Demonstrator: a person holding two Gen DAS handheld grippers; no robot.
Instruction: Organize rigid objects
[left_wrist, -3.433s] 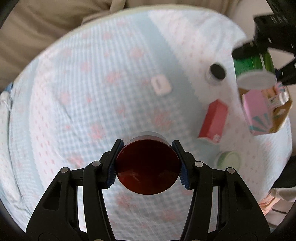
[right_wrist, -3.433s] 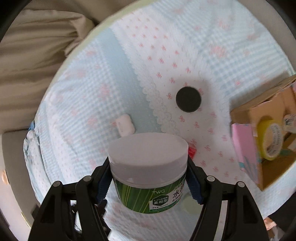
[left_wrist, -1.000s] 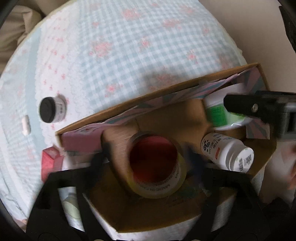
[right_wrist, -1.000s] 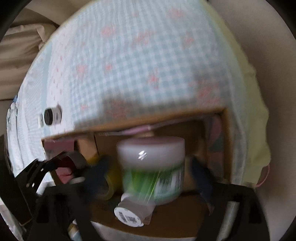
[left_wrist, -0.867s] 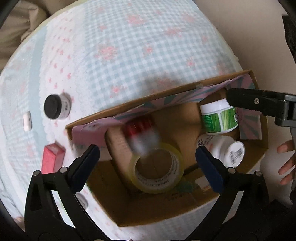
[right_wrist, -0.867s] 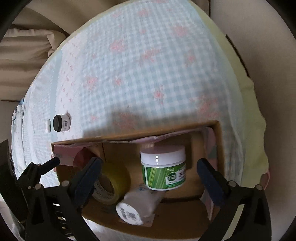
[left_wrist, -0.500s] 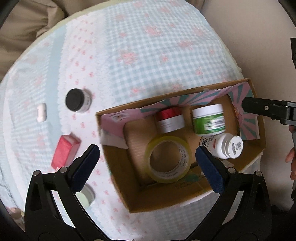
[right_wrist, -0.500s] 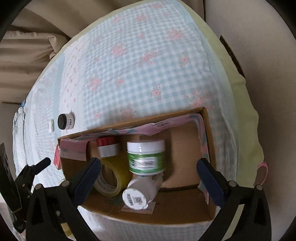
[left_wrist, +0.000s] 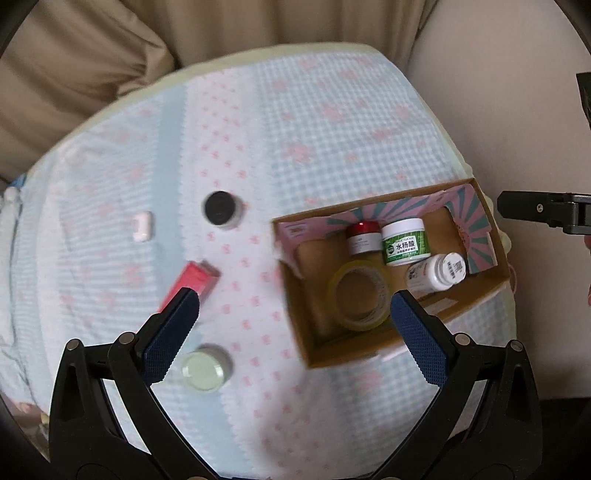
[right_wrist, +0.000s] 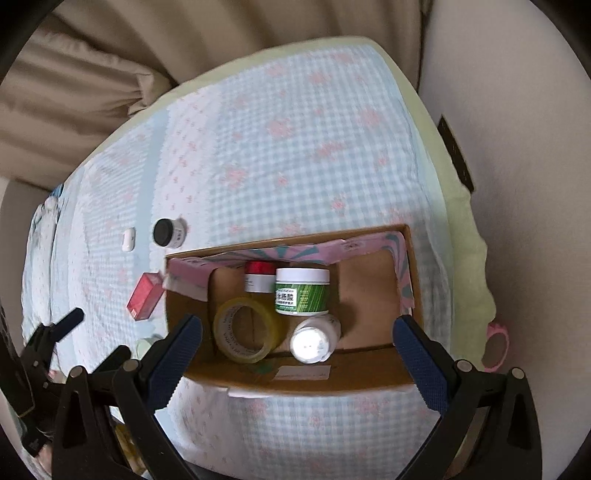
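Observation:
A cardboard box (left_wrist: 491, 290) (right_wrist: 369, 373) on the bed holds a red-lidded jar (left_wrist: 363, 236) (right_wrist: 258, 278), a green-labelled jar (left_wrist: 404, 242) (right_wrist: 302, 291), a white bottle (left_wrist: 437, 275) (right_wrist: 314, 341) and a yellow tape roll (left_wrist: 360, 299) (right_wrist: 245, 330). On the bedspread left of the box lie a black-lidded jar (left_wrist: 221, 209) (right_wrist: 168, 232), a red box (left_wrist: 192, 284) (right_wrist: 144, 295), a white case (left_wrist: 142, 226) (right_wrist: 128, 239) and a pale green-lidded jar (left_wrist: 202, 369). My left gripper (left_wrist: 293, 317) hangs open and empty above the bed. My right gripper (right_wrist: 297, 341) is open and empty above the box.
The blue-and-white checked bedspread (left_wrist: 332, 122) covers the whole surface, with beige pillows (left_wrist: 74, 62) behind it and a pale wall (right_wrist: 517, 147) to the right. A pink ring (right_wrist: 495, 345) hangs at the bed's right edge.
Both grippers let go of their jars into the box, opened wide and drew back upward. The red-lidded jar and green-labelled jar now stand inside the box.

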